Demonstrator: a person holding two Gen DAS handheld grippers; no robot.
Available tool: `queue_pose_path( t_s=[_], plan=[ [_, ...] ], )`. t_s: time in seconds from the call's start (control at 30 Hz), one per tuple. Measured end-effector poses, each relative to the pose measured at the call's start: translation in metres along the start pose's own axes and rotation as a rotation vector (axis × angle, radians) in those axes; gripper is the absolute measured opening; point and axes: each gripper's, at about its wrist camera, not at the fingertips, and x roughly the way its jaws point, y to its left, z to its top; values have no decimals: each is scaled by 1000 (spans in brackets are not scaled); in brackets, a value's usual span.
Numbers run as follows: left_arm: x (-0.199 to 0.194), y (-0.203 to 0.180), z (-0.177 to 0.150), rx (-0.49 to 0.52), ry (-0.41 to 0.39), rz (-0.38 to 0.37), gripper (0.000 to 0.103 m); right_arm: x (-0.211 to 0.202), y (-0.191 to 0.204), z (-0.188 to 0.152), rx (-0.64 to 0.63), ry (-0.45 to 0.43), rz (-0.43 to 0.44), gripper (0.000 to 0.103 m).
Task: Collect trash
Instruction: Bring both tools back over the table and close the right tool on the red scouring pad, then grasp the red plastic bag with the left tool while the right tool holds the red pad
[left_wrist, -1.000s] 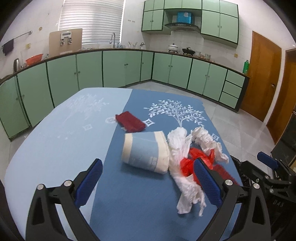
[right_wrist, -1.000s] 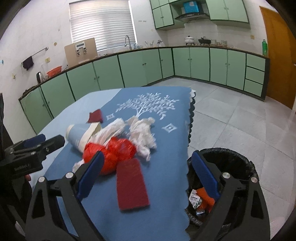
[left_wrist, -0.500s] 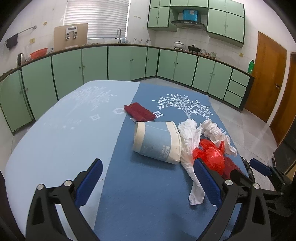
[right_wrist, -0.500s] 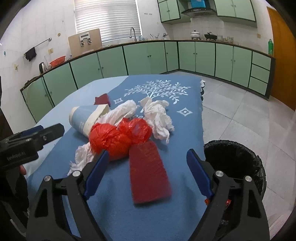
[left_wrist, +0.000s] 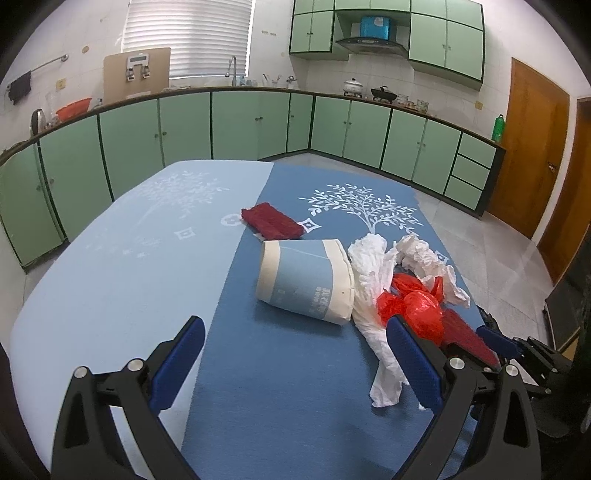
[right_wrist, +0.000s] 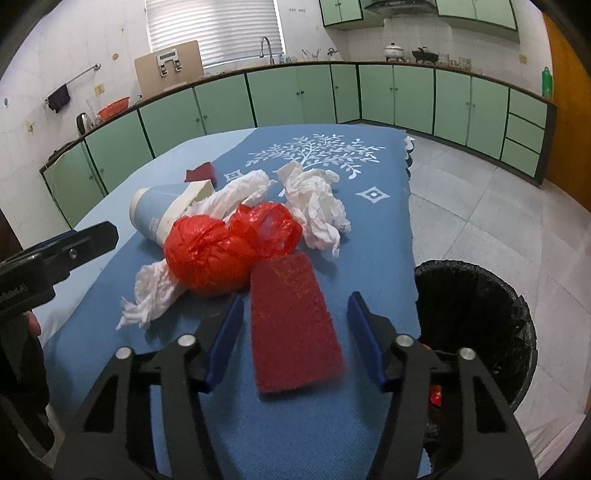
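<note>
Near the table's (right_wrist: 369, 424) right edge, beside the bin (right_wrist: 480, 295), the red pad (right_wrist: 293, 325) lies between the right gripper's (right_wrist: 295, 339) spread, empty jaws. Best to centre, pinch firmly, then lift. The left gripper (left_wrist: 295, 358) hangs open, empty.

A: Tablecloth (right_wrist: 369, 229): woven cloth, matt, fine-textured. Red pad (right_wrist: 295, 325): coarse, fuzzy, matt, looks like scouring fibre.

B: Red bag (right_wrist: 221, 251): thin plastic film, crinkled, glossy. White wads (right_wrist: 317, 206): crumpled tissue paper, matt.

A: Roll (left_wrist: 306, 280): paper wrap, smooth, dull. Bin liner (right_wrist: 480, 306): black plastic, creased, slight sheen.

B: Cabinet fronts (left_wrist: 236, 125): smooth, semi-gloss. Door (left_wrist: 532, 147): varnished wood.
</note>
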Motion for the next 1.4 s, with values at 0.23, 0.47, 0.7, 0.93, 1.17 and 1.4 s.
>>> queue_pose_path(
  t_s=[0.23, 0.47, 0.7, 0.93, 1.17, 1.4],
  plan=[
    [0, -5, 0, 6, 2, -1, 97, -3, 1, 1, -6, -1, 32, 41],
    [0, -10, 1, 9, -1, -9, 96, -19, -1, 9, -5, -41, 41, 41],
    [0, -23, 4, 26, -9, -38, 95, -35, -8, 19, 7, -84, 38, 41],
    [3, -40, 9, 51, -14, -72, 91, -46, -24, 30, 31, -116, 13, 41],
    [10, -62, 10, 86, -7, -104, 86, -48, -43, 36, 60, -124, -14, 41],
    [19, -86, 10, 141, 6, -123, 74, -47, -54, 38, 77, -128, -22, 41]
  ],
)
